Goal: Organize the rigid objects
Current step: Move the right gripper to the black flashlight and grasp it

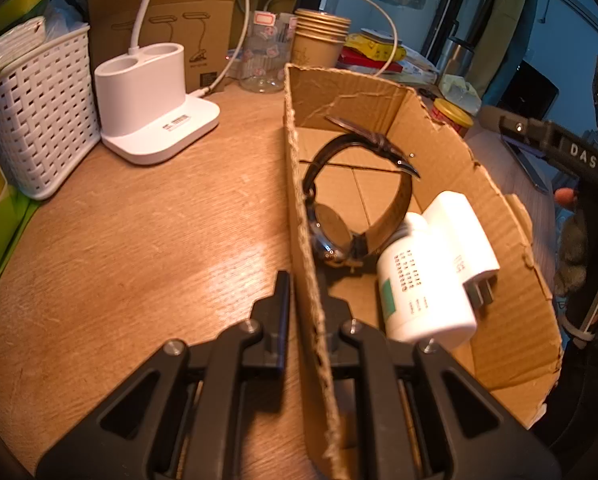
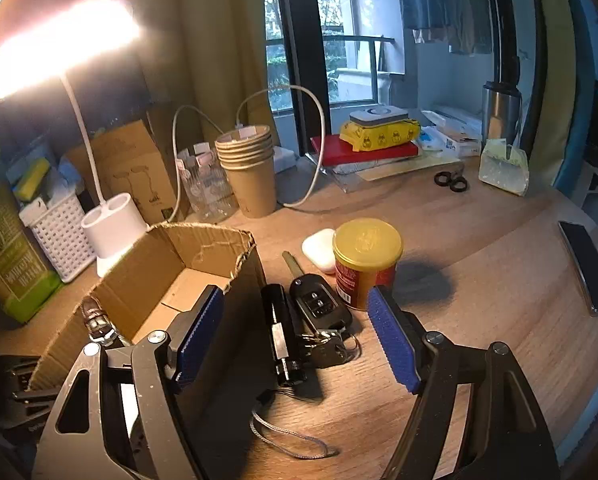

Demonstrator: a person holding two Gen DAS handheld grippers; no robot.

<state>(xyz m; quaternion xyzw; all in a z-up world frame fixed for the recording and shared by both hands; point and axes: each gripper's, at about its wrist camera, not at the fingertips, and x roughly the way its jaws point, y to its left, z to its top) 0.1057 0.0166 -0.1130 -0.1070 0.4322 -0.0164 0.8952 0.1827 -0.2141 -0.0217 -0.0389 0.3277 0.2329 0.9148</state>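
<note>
Your cardboard box (image 1: 451,184) sits open on the desk with torn rims. Inside it a brown-strapped watch (image 1: 351,200) stands on edge against the left wall, and beside it a white bottle (image 1: 423,284) and a white plug (image 1: 463,236) lie touching. Just right of the box you have a black flashlight (image 2: 281,332), a car key (image 2: 319,308), a yellow-lidded red can (image 2: 365,260) and a white earbud case (image 2: 319,248).

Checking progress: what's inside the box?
The box holds a watch, a bottle and a plug. Whatever lies under them is hidden.
</note>
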